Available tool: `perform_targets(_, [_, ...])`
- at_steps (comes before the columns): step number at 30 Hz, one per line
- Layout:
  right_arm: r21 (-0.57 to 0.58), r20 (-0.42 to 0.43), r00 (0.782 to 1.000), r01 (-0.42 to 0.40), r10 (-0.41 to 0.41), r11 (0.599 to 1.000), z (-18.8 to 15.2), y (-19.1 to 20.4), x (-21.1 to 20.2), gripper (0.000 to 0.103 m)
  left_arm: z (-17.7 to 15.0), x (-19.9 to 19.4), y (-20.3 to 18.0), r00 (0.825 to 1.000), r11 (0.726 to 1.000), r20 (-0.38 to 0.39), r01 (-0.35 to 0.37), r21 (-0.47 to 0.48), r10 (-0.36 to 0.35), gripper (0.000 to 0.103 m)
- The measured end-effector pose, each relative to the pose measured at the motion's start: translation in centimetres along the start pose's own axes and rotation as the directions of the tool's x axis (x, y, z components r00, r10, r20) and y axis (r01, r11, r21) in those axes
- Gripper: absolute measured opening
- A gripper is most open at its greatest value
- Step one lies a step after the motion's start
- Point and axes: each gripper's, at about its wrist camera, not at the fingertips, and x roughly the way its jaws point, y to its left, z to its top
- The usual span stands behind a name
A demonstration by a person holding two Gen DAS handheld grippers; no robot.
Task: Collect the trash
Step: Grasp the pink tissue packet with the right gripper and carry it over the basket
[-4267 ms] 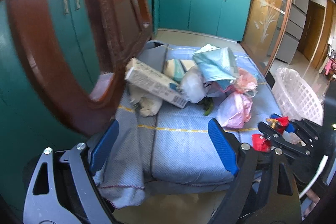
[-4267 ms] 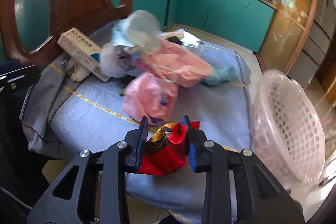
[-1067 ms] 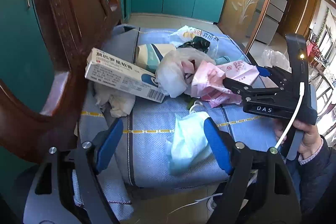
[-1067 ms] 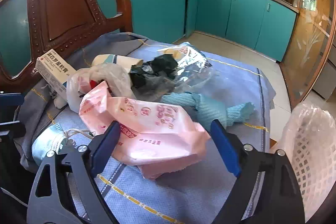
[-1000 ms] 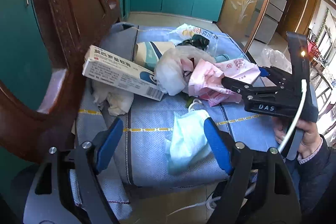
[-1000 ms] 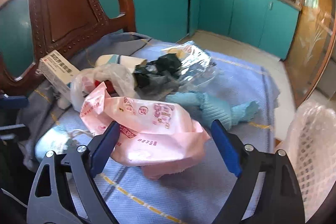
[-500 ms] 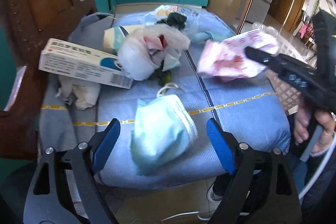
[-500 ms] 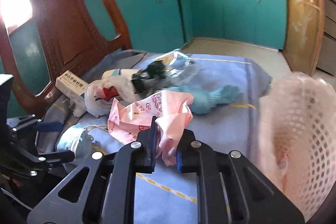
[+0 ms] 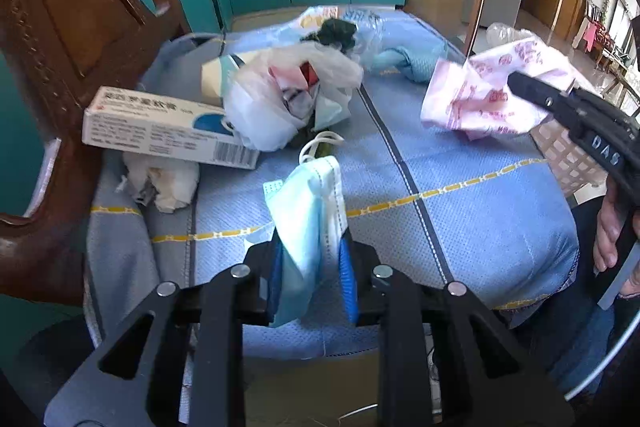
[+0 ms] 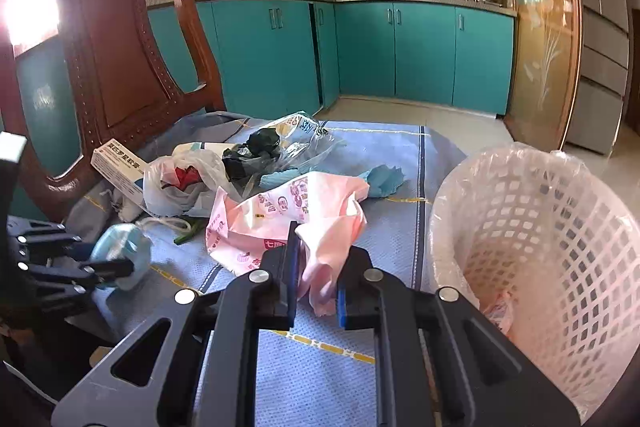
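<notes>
Left gripper (image 9: 310,281), jaws closing, has a blue face mask (image 9: 306,211) between its blue pads, at the near edge of the blue seat cushion (image 9: 472,227). Right gripper (image 10: 316,285) clenched on a pink printed wrapper (image 10: 280,219), just beside the lined white mesh basket (image 10: 560,267). Remaining trash, apparently bags and a medicine box (image 9: 168,127), sits mid-cushion.

"DAS" reads on the right gripper (image 9: 516,83); the box's (image 9: 168,127) print is illegible.

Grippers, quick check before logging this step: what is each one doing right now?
Left gripper: jaws closing, with the pale blue face mask between them.
Right gripper: shut on the crumpled pink plastic wrapper.
</notes>
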Motion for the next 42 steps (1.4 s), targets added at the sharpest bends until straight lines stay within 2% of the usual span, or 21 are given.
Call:
perform_targets(4, [-0.005, 0.009, 1.000, -0.001, 0.001, 1.000, -0.2, 0.2, -0.3, 0.015, -0.1, -1.9, 0.3, 0.998, 1.000, 0.055, -0.013, 0.005, 0.012, 0.023])
perform_targets(8, [-0.023, 0.006, 0.999, 0.032, -0.031, 0.999, 0.0, 1.0, -1.1, 0.015, -0.4, -3.6, 0.5, 0.994, 1.000, 0.105, -0.017, 0.015, 0.015, 0.023])
perform_targets(19, [-0.061, 0.037, 0.989, 0.145, -0.143, 0.988, 1.5, 3.5, -5.1, 0.015, -1.1, -7.6, 1.5, 0.976, 0.999, 0.213, 0.046, 0.000, -0.045, 0.023])
perform_targets(23, [-0.091, 0.049, 0.980, 0.198, -0.194, 0.976, 2.1, 4.4, -6.5, 0.015, -0.4, -9.1, 1.7, 0.956, 0.994, 0.272, 0.106, 0.015, -0.106, 0.023])
perform_targets(26, [-0.121, 0.002, 0.970, 0.243, -0.244, 0.963, 3.4, 4.8, -7.6, 0.015, 0.9, -10.4, 1.9, 0.932, 0.988, 0.327, 0.148, 0.044, -0.154, 0.023])
perform_targets(28, [-0.183, -0.041, 0.961, 0.262, -0.273, 0.948, 5.0, 5.3, -8.0, 0.015, 1.9, -11.3, 2.2, 0.916, 0.985, 0.362, 0.160, 0.061, -0.172, 0.023])
perform_targets(30, [-0.249, -0.074, 0.957, 0.254, -0.279, 0.935, 6.6, 5.8, -7.9, 0.015, 2.8, -11.9, 2.5, 0.904, 0.985, 0.393, 0.156, 0.069, -0.170, 0.023])
perform_targets(32, [-0.294, -0.092, 0.962, 0.220, -0.257, 0.930, 7.7, 6.0, -7.2, 0.015, 3.9, -12.1, 2.8, 0.900, 0.989, 0.409, 0.139, 0.054, -0.149, 0.023])
perform_targets(35, [-0.283, -0.093, 0.974, 0.174, -0.207, 0.943, 7.8, 5.7, -5.6, 0.015, 4.8, -12.0, 2.9, 0.905, 0.991, 0.405, 0.131, 0.029, -0.132, 0.023])
perform_targets(38, [-0.257, -0.063, 0.983, 0.149, -0.171, 0.955, 5.9, 5.2, -3.9, 0.015, 4.8, -12.1, 2.3, 0.909, 0.995, 0.405, 0.092, 0.027, -0.095, 0.023])
perform_targets(40, [-0.239, -0.130, 0.983, 0.098, -0.132, 0.966, 5.0, 4.9, -2.9, 0.015, 4.5, -12.0, 1.9, 0.914, 0.996, 0.397, 0.087, 0.013, -0.085, 0.023])
perform_targets(42, [-0.261, -0.108, 0.986, 0.098, -0.130, 0.960, 5.4, 5.2, -3.3, 0.015, 4.4, -11.7, 1.6, 0.917, 0.996, 0.391, 0.091, -0.004, -0.083, 0.023])
